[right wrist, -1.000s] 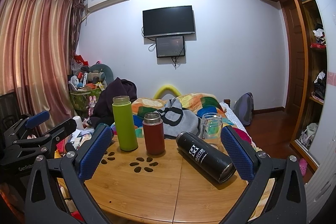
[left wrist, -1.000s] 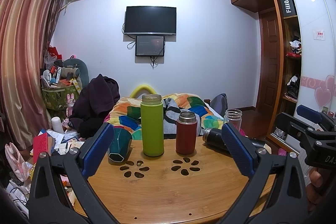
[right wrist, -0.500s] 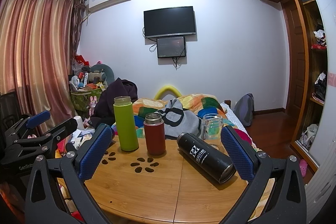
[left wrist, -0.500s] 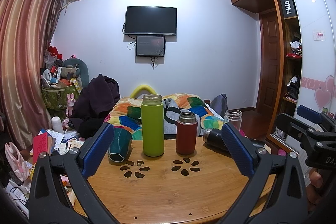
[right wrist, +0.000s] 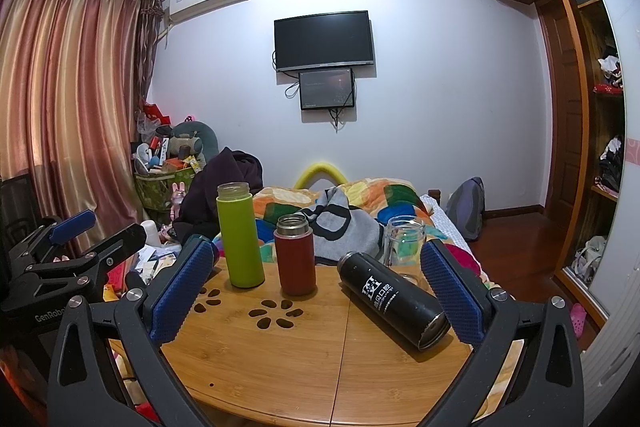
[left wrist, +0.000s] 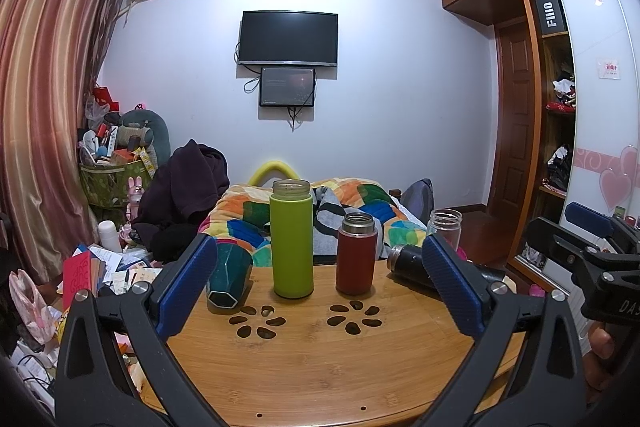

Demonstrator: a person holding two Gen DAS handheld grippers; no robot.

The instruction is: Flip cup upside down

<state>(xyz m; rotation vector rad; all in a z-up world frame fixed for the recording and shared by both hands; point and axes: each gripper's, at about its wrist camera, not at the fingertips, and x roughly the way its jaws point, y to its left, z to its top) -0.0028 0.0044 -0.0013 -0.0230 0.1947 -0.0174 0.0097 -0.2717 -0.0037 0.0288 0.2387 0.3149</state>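
Note:
On the round bamboo table (left wrist: 320, 359) stand a tall green bottle (left wrist: 291, 238), a red bottle (left wrist: 356, 253) and a clear glass jar (left wrist: 444, 227), all upright with open mouths. A dark teal faceted cup (left wrist: 228, 279) lies tilted at the left edge. A black bottle (right wrist: 394, 299) lies on its side at the right. My left gripper (left wrist: 320, 291) is open and empty, held in front of the table. My right gripper (right wrist: 316, 291) is open and empty too, with the black bottle just inside its right finger (right wrist: 452, 291).
Behind the table is a bed with a colourful quilt (left wrist: 360, 203) and dark clothes (left wrist: 188, 187). Papers and clutter (left wrist: 104, 267) lie on the floor at the left. A wardrobe (left wrist: 560, 147) stands at the right. The other gripper shows at each view's edge (left wrist: 592, 251).
The right wrist view has shifted slightly, so the room sits a little further right and lower. The left view and all objects are unchanged.

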